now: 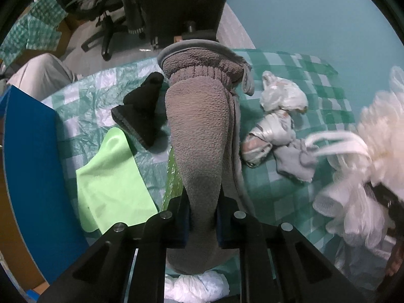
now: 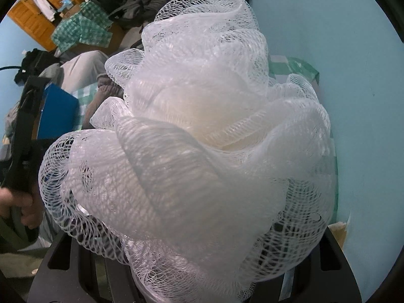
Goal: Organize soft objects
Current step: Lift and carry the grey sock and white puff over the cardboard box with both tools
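The table (image 1: pixel 277 181), under a green checked cover, is round-edged, with its far rim near the teal wall (image 1: pixel 315 12) and a blue panel (image 1: pixel 32 164) along its left side. In the right wrist view a white mesh loofah (image 2: pixel 202 131) fills nearly all the frame and hides the right gripper (image 2: pixel 202 277); the mesh bunches over its fingers, which appear to grip it, though the fingertips themselves are hidden. In the left wrist view that loofah (image 1: pixel 363 176) sits at the right edge above the table.

The left gripper (image 1: pixel 202 222) has its fingers narrow, clamped on a grey sock (image 1: pixel 199 136). The sock's long axis runs straight away from the camera, its ribbed cuff at the far end, lifted over the table's middle.

A green cloth (image 1: pixel 113 176) lies flat left of the sock, near the blue panel. A black sock (image 1: pixel 141 111) lies just beyond it. Right of the grey sock, a crumpled plastic bag (image 1: pixel 277 108) and a small grey cloth (image 1: pixel 295 159) lie close together. Bare cover shows between these and the loofah.
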Demonstrator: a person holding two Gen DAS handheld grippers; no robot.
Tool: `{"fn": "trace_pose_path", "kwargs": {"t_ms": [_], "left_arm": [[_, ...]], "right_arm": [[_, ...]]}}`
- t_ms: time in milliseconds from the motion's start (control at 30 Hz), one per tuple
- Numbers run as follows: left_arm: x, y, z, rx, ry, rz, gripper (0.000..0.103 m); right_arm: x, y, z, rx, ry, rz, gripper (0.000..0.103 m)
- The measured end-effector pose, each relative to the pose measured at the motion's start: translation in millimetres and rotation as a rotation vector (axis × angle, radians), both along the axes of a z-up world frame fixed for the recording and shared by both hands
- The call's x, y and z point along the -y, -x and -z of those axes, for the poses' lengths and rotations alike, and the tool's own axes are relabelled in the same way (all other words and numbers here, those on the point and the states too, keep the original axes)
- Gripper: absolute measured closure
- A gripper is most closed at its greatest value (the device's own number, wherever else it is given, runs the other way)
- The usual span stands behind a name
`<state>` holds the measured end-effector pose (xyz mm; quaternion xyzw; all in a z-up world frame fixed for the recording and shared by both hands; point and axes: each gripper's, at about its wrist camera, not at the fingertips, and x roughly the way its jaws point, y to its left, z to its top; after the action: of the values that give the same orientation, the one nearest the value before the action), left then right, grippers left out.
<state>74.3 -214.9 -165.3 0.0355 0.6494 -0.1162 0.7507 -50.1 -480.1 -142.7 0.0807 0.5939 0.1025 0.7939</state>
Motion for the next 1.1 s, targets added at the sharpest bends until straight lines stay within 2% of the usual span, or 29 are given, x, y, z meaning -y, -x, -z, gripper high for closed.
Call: {"fn": "trace_pose_path", "kwargs": {"t_ms": [233,533,667,1100], "left_arm": [[-10,7,-8,0.066,-0.043,0.039,0.089],[-19,23,-37,0.136,-0.049,0.058,0.089],[-25,31,-51,0.165,-0.053,0.06,0.089],[-63,49,-87,0.241,-0.059,0.026,0.089]], "right_arm": [[-7,-1,-8,0.034,0.013,-0.024,0.041],[-14,-1,-19,0.072,0.027,-0.048,0.041],[-31,-7,-24,0.084,0.029,-0.061,0.041],[-37,16,-39,0.13,0.03,-0.116,0.041]]}}
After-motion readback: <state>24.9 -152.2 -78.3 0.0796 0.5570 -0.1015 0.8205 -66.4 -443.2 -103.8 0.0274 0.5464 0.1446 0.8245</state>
